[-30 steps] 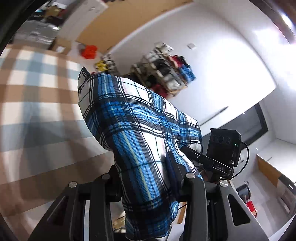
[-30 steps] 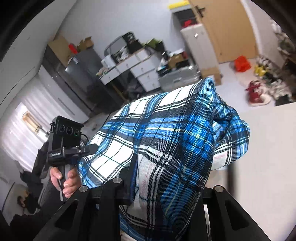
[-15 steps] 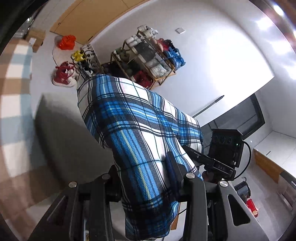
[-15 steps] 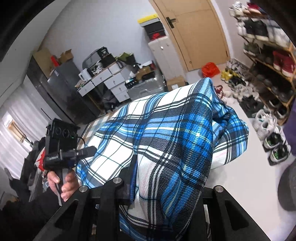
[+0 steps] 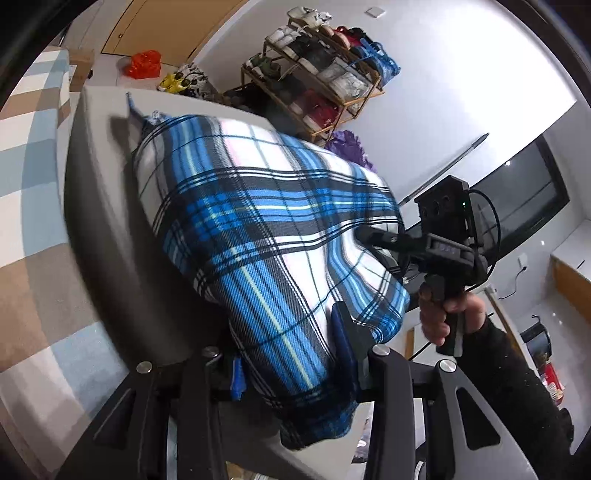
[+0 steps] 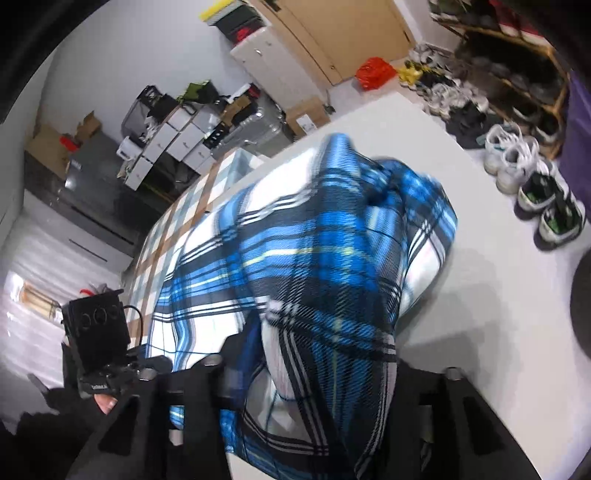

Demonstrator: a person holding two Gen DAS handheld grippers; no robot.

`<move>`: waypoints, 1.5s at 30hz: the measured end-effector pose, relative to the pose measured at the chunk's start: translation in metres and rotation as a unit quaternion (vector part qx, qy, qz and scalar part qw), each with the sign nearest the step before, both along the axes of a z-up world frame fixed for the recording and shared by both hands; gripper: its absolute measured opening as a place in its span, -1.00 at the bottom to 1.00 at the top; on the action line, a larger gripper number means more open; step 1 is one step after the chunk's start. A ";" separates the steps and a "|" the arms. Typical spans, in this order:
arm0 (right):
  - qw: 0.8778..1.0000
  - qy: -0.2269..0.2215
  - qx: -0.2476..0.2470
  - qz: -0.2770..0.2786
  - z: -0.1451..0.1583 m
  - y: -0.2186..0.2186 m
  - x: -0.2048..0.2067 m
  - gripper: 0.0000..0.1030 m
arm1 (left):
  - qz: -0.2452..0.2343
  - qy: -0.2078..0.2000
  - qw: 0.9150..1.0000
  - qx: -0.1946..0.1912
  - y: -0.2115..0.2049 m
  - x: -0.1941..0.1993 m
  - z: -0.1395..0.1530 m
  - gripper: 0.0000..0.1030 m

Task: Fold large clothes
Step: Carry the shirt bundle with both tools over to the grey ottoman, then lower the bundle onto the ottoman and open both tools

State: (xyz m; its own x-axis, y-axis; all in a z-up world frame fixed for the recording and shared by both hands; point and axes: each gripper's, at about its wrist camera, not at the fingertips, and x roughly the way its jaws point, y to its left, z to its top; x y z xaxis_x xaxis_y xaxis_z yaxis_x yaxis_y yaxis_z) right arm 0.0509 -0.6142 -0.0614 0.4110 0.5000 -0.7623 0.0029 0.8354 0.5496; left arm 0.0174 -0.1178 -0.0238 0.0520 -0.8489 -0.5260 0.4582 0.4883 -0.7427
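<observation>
A blue, white and black plaid garment [image 5: 266,236] stretches between my two grippers, its far end lying on a white table [image 5: 99,229]. My left gripper [image 5: 291,354] is shut on one edge of the cloth. My right gripper [image 6: 314,365] is shut on the other edge, and the plaid garment [image 6: 314,240] drapes over its fingers. The right gripper also shows in the left wrist view [image 5: 384,240], pinching the cloth. The left gripper shows in the right wrist view [image 6: 147,362] at lower left.
A checked brown, blue and white rug [image 5: 26,155] lies left of the table. A shoe rack [image 5: 321,74] and loose sneakers [image 6: 517,166] stand beyond the table's far edge. Drawers and boxes [image 6: 177,136] line the back wall near a wooden door [image 6: 332,33].
Both grippers have tilted down and come lower with the garment. The cloth hung in the air before; now its far end rests on the white table.
</observation>
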 end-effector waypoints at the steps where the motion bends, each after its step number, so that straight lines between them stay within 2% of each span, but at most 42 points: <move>1: 1.000 0.008 -0.008 -0.013 -0.001 -0.003 -0.002 0.26 | -0.002 0.000 1.000 0.005 0.003 -0.001 0.001 -0.34; 5: 0.999 0.023 -0.028 -0.035 0.008 -0.015 -0.010 0.32 | -0.007 -0.035 0.999 0.037 0.017 -0.012 0.019 -0.34; 8: 0.994 0.012 -0.063 -0.083 0.035 -0.028 -0.018 0.34 | -0.008 -0.078 0.996 0.046 0.024 -0.025 0.036 -0.34; 9: 0.993 -0.001 -0.065 -0.095 0.046 -0.030 -0.022 0.40 | -0.011 -0.094 0.995 0.039 0.025 -0.029 0.043 -0.34; 12: 0.988 -0.069 -0.070 -0.119 0.091 -0.030 -0.030 0.93 | -0.034 -0.121 0.992 0.014 0.014 -0.041 0.069 -0.34; 14: 0.991 -0.095 -0.032 -0.090 0.112 -0.012 -0.026 0.98 | -0.057 -0.110 0.992 -0.007 -0.006 -0.039 0.078 -0.32; 16: 0.994 -0.089 -0.043 -0.046 0.118 0.017 -0.016 0.99 | -0.078 -0.091 0.993 -0.008 -0.028 -0.037 0.073 -0.32; 19: 0.987 -0.054 -0.151 0.005 0.101 0.060 0.010 0.99 | -0.103 -0.060 0.993 0.020 -0.060 -0.035 0.048 -0.32; 20: 0.986 -0.036 -0.165 0.008 0.090 0.065 0.019 0.99 | -0.111 -0.048 0.992 0.023 -0.066 -0.035 0.041 -0.32; 23: 0.983 0.070 -0.166 -0.030 0.040 0.054 0.053 0.96 | -0.123 -0.030 0.991 0.030 -0.076 -0.041 0.019 -0.32; 25: 0.979 0.113 -0.163 -0.056 0.017 0.045 0.065 0.99 | -0.131 -0.017 0.991 0.036 -0.076 -0.043 0.008 -0.33; 27: 0.979 0.128 -0.142 -0.076 0.002 0.037 0.065 1.00 | -0.133 -0.024 0.990 0.036 -0.073 -0.044 0.005 -0.43; 28: 0.979 0.132 -0.131 -0.087 -0.002 0.033 0.065 1.00 | -0.135 -0.027 0.989 0.047 -0.072 -0.044 0.004 -0.60; 29: 0.979 0.130 -0.122 -0.096 -0.003 0.029 0.064 1.00 | -0.136 -0.026 0.989 0.053 -0.072 -0.043 0.003 -0.68; 31: 0.981 0.123 -0.113 -0.097 0.006 0.024 0.060 1.00 | -0.132 -0.017 0.989 0.061 -0.065 -0.041 0.007 -0.70; 33: 0.984 0.105 -0.091 -0.108 0.025 0.018 0.047 1.00 | -0.119 -0.042 0.990 0.060 -0.054 -0.045 0.020 -0.68; 34: 0.988 0.084 -0.064 -0.111 0.038 0.015 0.035 1.00 | -0.108 -0.073 0.989 0.070 -0.049 -0.048 0.030 -0.65; 36: 0.993 0.055 -0.029 -0.098 0.051 0.020 0.020 1.00 | -0.088 -0.121 0.985 0.082 -0.038 -0.057 0.044 -0.41; 38: 0.995 0.044 -0.009 -0.086 0.056 0.024 0.001 1.00 | -0.062 -0.156 0.980 0.105 -0.028 -0.065 0.052 -0.38; 40: 0.996 0.049 0.018 -0.076 0.039 0.025 -0.015 1.00 | -0.057 -0.156 0.979 0.117 -0.027 -0.066 0.054 -0.38; 42: 0.990 0.088 0.012 -0.108 0.007 0.023 -0.021 1.00 | -0.041 -0.156 0.977 0.142 -0.022 -0.067 0.056 -0.38; 43: 0.990 0.074 0.016 -0.122 -0.001 0.022 -0.026 1.00 | -0.030 -0.160 0.974 0.158 -0.014 -0.067 0.060 -0.38; 44: 0.990 0.045 0.003 -0.131 0.005 0.024 -0.028 1.00 | -0.023 -0.164 0.972 0.169 -0.010 -0.070 0.063 -0.37; 45: 0.988 0.061 -0.005 -0.142 0.006 0.026 -0.027 1.00 | -0.019 -0.171 0.970 0.172 -0.007 -0.075 0.070 -0.37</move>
